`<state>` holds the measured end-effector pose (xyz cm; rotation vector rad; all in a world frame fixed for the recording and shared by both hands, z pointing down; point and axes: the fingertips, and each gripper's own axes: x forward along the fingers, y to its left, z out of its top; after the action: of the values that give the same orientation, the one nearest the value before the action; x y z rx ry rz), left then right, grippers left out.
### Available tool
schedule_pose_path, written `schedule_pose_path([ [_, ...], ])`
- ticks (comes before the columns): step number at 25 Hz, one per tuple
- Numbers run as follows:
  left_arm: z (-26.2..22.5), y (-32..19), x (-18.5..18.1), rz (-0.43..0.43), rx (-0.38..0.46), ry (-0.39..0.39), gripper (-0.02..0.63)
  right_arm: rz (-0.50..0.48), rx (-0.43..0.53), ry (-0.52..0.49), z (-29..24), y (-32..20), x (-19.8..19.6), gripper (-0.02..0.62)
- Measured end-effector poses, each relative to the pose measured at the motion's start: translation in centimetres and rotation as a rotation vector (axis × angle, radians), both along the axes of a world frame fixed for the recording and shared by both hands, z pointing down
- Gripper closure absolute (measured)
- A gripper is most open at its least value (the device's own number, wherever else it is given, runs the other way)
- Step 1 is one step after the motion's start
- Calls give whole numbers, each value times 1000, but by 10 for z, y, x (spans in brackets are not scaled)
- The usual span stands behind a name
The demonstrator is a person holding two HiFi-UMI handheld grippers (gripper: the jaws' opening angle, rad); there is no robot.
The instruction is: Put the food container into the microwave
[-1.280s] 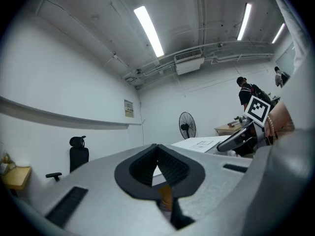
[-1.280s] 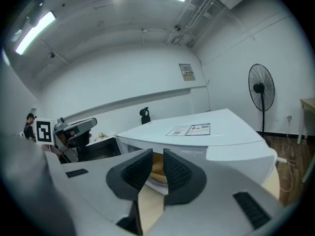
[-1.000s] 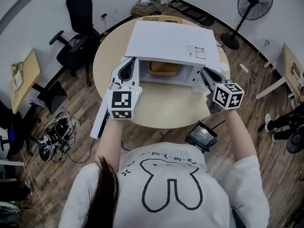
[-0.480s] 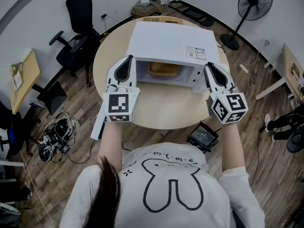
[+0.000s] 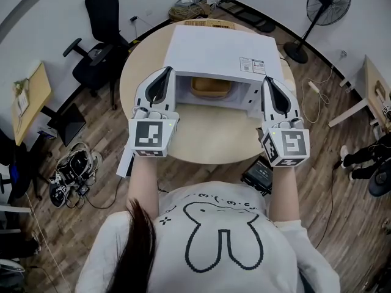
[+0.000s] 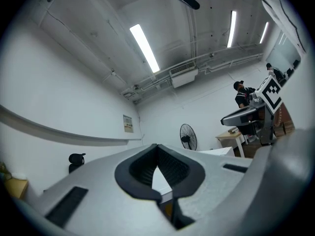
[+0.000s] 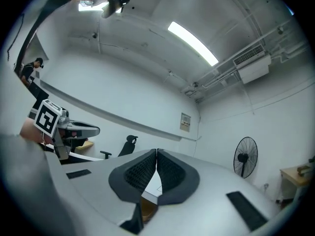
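Microwave (image 5: 220, 54) stands open on the round table (image 5: 208, 144) before us. At left, our left gripper (image 5: 164, 78) hovers beside the cavity's edge, jaws pressed together on nothing. Between our hands, the food container (image 5: 211, 88) sits inside the microwave, apart from both tools. At right, our right gripper (image 5: 267, 83) is likewise closed and empty.

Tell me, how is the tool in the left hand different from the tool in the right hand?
The left tool points at the left side of the microwave's opening, while the right tool points at its right side. The left tool's cube shows a different black-and-white pattern from the right tool's cube. Both tools are shut, hold nothing, and have the same shape.
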<state>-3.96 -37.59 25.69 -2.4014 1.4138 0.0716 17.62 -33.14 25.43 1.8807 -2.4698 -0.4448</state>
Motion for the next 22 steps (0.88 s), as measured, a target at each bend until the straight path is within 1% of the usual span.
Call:
schedule_pose_path([
  [3,-4,4,1,14,10,2,597,17,14,-1,-6,5,-2,566],
  [9,-9,7,1,29,20,5,597,18,29,0,-15,9,-5,566],
  [22,-9,7,3,31,12,12,597,4,-16,13,-5,4,-6,566],
])
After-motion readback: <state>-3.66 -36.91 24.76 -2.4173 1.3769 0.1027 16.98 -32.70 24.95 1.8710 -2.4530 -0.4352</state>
